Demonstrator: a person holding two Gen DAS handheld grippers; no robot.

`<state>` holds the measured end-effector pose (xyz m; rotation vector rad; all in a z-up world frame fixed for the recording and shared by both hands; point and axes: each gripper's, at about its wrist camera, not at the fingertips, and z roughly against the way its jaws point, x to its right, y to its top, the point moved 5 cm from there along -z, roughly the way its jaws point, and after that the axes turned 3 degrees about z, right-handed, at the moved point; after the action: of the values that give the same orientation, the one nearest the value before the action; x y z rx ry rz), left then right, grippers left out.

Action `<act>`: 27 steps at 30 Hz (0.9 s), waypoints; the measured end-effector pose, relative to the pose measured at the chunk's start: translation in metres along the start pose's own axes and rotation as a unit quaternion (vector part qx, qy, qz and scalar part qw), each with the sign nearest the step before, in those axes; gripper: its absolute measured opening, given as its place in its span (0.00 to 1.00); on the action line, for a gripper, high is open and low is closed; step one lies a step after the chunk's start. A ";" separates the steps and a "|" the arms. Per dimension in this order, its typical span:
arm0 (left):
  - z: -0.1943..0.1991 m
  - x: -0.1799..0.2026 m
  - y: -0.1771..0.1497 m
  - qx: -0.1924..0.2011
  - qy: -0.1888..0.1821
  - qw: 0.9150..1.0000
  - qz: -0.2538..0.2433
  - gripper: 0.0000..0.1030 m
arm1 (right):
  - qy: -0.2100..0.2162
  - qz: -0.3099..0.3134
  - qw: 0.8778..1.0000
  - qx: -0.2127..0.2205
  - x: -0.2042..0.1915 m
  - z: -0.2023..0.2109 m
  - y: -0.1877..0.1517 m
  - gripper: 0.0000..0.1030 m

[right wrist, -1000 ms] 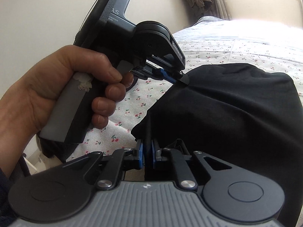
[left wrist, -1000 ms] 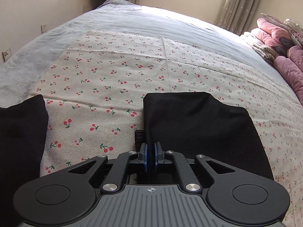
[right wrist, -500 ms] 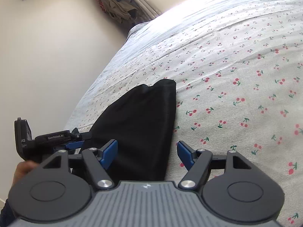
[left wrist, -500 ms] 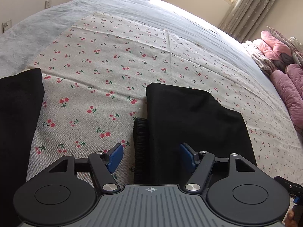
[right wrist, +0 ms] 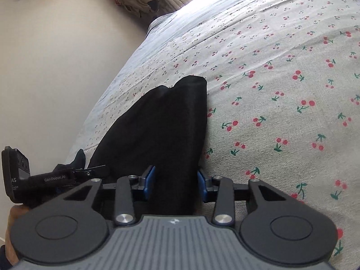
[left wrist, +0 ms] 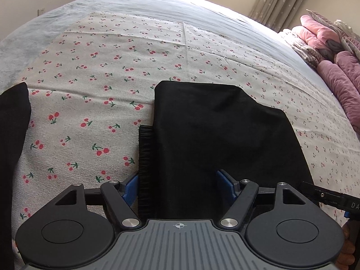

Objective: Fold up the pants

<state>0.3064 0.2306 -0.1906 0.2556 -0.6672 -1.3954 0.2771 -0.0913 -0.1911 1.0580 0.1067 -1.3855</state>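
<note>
Folded black pants (left wrist: 213, 135) lie on the cherry-print sheet (left wrist: 101, 67), with a ribbed waistband edge (left wrist: 145, 157) sticking out at their left side. My left gripper (left wrist: 177, 187) hovers over the near left edge. Its jaws are opening, and the blue pads stand wide apart on either side of the cloth without pressing it. In the right wrist view the same pants (right wrist: 162, 123) run away from me. My right gripper (right wrist: 175, 183) is closing around their right edge: cloth fills the gap, but the pads are not squeezing it.
A second black cloth (left wrist: 11, 135) lies at the left edge of the bed. Pink and purple blankets (left wrist: 333, 51) are piled at the far right by the curtains (left wrist: 283, 0). A plain wall (right wrist: 56, 67) runs along the bed's side, and a hand (right wrist: 13, 216) holds the left gripper's handle.
My left gripper was shut on the pants' edge, then let go and opened wide. My right gripper swung over to the other edge, opened, and now its jaws have narrowed around the cloth.
</note>
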 end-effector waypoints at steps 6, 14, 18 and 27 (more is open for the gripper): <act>0.000 0.001 0.000 0.004 0.004 1.000 -0.001 0.70 | -0.022 0.019 1.000 0.009 -0.005 -0.007 -0.003 0.17; -0.005 0.008 0.004 0.002 0.004 1.000 -0.011 0.68 | -0.036 0.037 0.999 0.014 -0.010 -0.005 -0.002 0.00; -0.010 0.025 0.007 -0.003 -0.015 1.000 -0.005 0.60 | -0.055 0.061 0.996 0.021 -0.011 0.007 0.005 0.00; -0.048 0.158 0.002 0.003 -0.050 0.997 -0.062 0.50 | -0.139 0.095 0.986 0.020 0.047 0.073 0.044 0.00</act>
<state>0.3401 0.0691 -0.1835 0.2362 -0.7477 -1.5321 0.2885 -0.1815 -0.1558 0.8748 -0.2223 -1.3509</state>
